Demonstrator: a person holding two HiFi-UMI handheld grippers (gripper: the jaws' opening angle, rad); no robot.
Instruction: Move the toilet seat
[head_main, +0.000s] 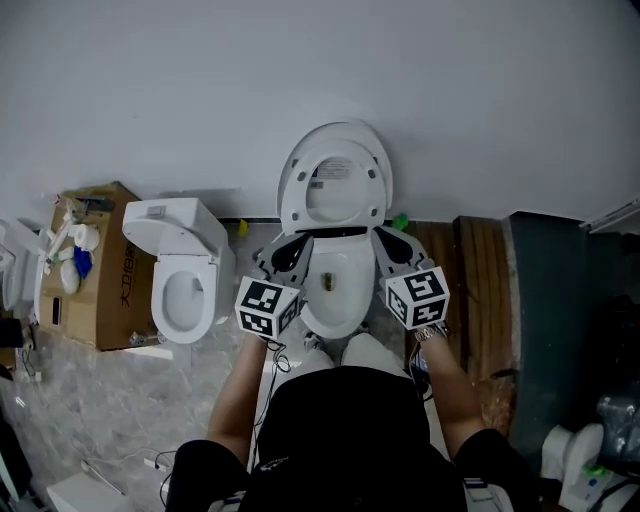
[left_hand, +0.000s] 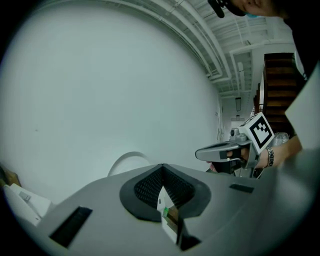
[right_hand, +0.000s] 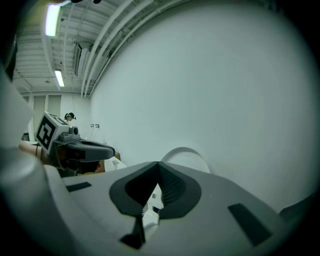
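With toilet seat (head_main: 335, 148) propped upright against the far wall above the bowl (head_main: 335, 295), and left gripper (head_main: 290, 250) and right gripper (head_main: 392, 243) pinched fully closed on nothing just near it, risks a forward slam if clipped by either tip.

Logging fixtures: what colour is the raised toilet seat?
The toilet seat is white; head view shows it best.

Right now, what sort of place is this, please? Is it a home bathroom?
Probably a workshop or test hall, not a home bathroom: a toilet with its seat raised and a second toilet stand along one bare wall, a cardboard box beside them, and exposed pipes and a tube light run overhead.
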